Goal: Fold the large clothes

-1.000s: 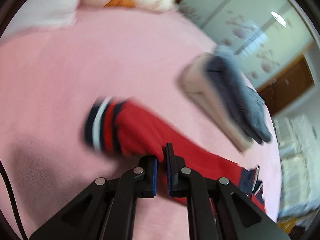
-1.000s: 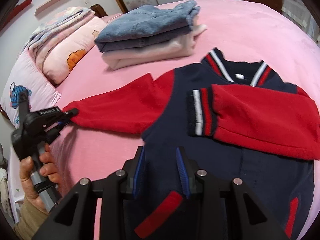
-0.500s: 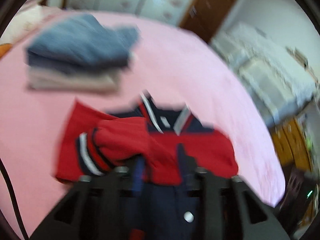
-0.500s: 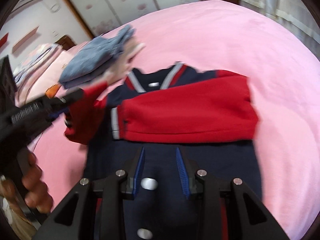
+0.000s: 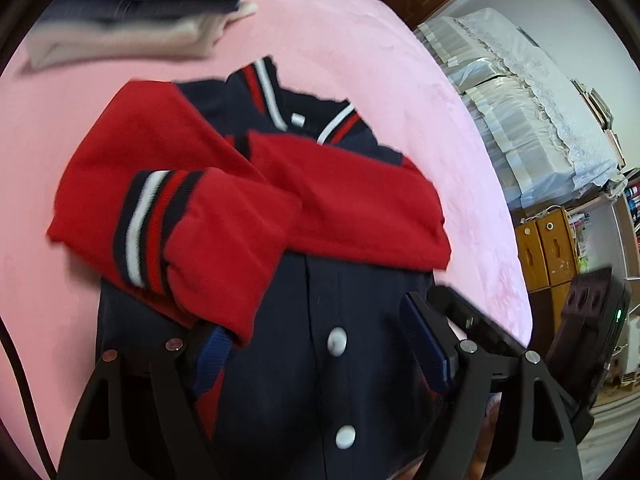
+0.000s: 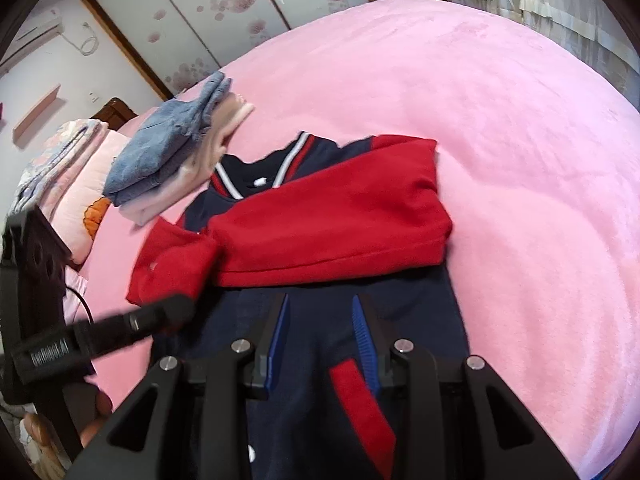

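Left gripper (image 5: 316,344): jaws have just been opening and now stand wide apart. The red sleeve (image 5: 208,240) it clamped a second ago is released; its edge drapes over the left finger, with no pad pressing it. That sleeve now lies folded across the chest of the navy-and-red jacket (image 6: 348,320), cuff at about 9 o'clock in the left wrist view, crossing over the other sleeve (image 6: 332,232), which was already folded in.

Right gripper (image 6: 320,340): jaws partly apart, nothing between them, hovering over the jacket's lower front.

Judgement: both sleeves are in, so the next stage is likely folding the body, hem toward collar. The upper sleeve sits bunched and may want smoothing first.

Jacket lies front up on the pink bedspread (image 6: 520,140), collar at 12 o'clock. A stack of folded clothes (image 6: 172,156) sits near the collar at 10 o'clock, pillows (image 6: 80,168) beyond. Sliding floral-panel doors (image 6: 224,12) line the far wall; wooden cabinets (image 5: 548,252) appear at 3 o'clock from the left wrist.
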Tool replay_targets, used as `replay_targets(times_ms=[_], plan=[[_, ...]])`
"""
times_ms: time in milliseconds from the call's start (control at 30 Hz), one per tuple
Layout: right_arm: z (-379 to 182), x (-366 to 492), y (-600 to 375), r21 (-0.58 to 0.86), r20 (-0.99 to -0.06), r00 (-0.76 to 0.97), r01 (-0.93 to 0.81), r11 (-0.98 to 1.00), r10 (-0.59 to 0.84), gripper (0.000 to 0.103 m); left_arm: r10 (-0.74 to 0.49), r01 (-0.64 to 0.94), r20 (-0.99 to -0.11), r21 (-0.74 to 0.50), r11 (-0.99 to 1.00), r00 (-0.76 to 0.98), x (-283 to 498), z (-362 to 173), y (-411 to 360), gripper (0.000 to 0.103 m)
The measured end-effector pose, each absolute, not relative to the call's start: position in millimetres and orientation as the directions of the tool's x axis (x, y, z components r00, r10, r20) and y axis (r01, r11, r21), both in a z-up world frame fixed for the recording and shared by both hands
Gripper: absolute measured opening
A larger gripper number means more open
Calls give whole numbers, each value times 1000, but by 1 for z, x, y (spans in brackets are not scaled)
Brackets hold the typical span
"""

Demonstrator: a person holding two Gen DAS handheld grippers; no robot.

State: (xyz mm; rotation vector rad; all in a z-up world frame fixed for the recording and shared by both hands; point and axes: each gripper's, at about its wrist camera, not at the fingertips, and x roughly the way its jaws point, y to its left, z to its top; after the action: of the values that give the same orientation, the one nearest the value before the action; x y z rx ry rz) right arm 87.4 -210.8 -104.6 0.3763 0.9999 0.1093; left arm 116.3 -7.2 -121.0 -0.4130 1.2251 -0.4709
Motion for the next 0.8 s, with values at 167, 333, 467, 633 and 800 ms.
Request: replay_targets(times_ms=[167,333,467,633,800], plan=[[-97,92,-192,343,-794,539,14,939,282,33,-586,111,-767,-579,808,261,98,-121,8,79],[-89,101,-163,350,-787,504,-113,930,357,33,-638,73,-725,-644,761,259,87,-135,23,79],[-81,111,-131,330,-786,471,-226,917,399,33,-630,52,-723,-645,763,284,76,-137,36,79],[-75,116,-86,303,-783,440,-348,887,440,33,-557,30,-755,-585,811,346,67,-124,63,79],[-83,117,-53,296,-783,407,-421,858,470,33,-480,-29,-782,-534,845,398,50,-115,105,79]])
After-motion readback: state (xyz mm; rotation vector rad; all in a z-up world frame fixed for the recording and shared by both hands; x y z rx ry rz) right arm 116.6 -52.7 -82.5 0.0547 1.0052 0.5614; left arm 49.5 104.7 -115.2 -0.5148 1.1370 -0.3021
